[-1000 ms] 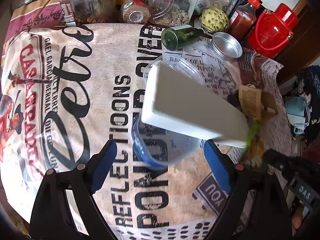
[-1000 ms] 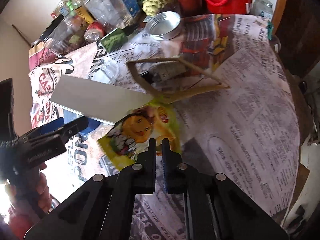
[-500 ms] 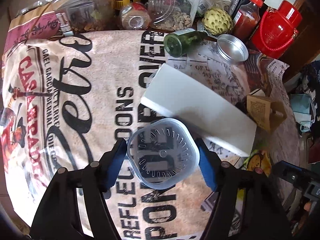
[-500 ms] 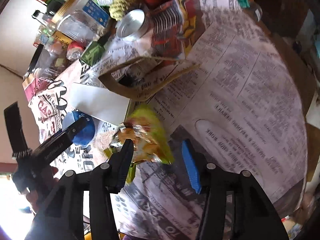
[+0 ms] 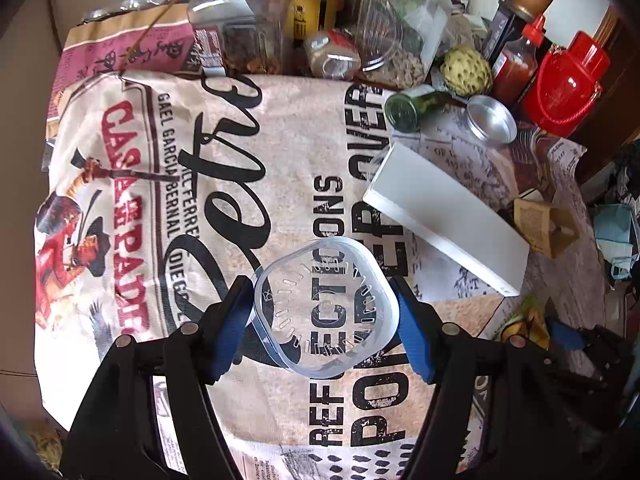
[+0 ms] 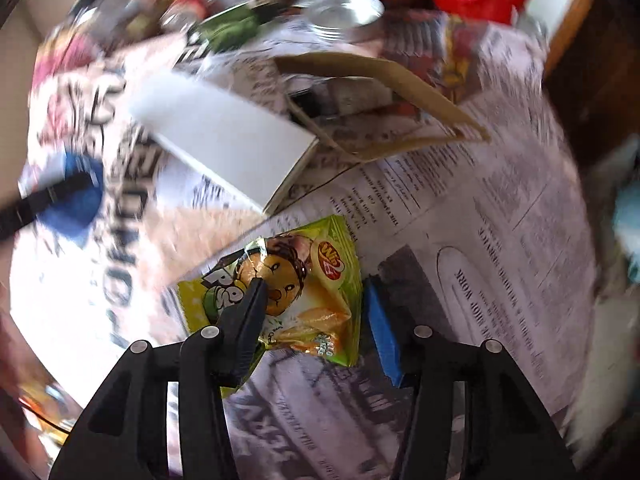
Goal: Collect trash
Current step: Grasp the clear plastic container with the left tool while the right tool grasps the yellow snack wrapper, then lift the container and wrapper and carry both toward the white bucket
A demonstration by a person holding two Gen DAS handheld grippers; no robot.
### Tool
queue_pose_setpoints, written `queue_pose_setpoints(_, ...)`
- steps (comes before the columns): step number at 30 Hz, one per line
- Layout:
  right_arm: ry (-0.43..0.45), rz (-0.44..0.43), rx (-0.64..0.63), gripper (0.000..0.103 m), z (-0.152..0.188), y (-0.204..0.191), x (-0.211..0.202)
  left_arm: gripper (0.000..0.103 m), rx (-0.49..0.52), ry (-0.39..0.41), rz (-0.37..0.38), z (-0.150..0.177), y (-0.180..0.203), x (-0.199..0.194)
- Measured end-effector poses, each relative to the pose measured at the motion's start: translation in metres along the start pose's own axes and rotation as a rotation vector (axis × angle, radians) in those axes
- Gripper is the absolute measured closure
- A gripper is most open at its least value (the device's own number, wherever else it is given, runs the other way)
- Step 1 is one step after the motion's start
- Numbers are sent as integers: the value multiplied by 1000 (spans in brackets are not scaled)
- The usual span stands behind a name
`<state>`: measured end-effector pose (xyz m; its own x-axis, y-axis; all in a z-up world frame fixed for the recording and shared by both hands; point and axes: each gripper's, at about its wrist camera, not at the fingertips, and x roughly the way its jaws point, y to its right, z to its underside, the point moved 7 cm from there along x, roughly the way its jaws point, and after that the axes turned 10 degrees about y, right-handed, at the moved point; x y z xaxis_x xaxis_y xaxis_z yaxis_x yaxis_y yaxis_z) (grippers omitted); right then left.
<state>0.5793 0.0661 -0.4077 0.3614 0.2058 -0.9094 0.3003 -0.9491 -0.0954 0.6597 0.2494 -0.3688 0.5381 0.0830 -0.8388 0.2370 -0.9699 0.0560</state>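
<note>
My left gripper (image 5: 326,316), open a second ago, is now clamped on the clear square plastic tub (image 5: 326,306), while my right gripper (image 6: 316,312) has just spread over the green snack packet (image 6: 288,292), released flat near the table's (image 6: 480,216) right edge.

One clear plastic tub (image 5: 326,306) sat at the lower centre of the left wrist view, and one white box (image 5: 448,216) lay to its right. One brown cardboard carton (image 5: 546,226) stood at the right edge. One snack packet (image 6: 280,292), green and yellow, filled the lower centre of the right wrist view. Along the top of the left wrist view there were one green bottle (image 5: 412,106) on its side, one round metal tin (image 5: 492,118), one red jug (image 5: 564,86), one red sauce bottle (image 5: 518,62) and one bumpy green fruit (image 5: 466,66). Several clear jars crowded the upper centre; their exact number could not be told.
</note>
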Motion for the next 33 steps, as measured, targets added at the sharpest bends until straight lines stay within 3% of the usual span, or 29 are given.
queue_pose_setpoints(2,11,9,-4,81,2,1,-1,35,-2,16,0,-3,3,-7)
queue_pose_setpoints(5,-10,-62,84,89,1,11,-1,35,3,39,9,-9,9,-19)
queue_pose_setpoints(7,-21,-104,160,90,2,23,-2,35,15,58,10,-14,16,-29)
queue_pose_setpoints(13,31,-122,259,94,-4,55,-27,35,34,134,24,-31,44,-65)
queue_pose_setpoints(18,145,-108,234,95,-20,79,-74,35,31,199,34,-40,71,-101)
queue_pose_setpoints(33,432,-251,162,95,-38,126,-204,35,-18,434,3,-28,147,-240)
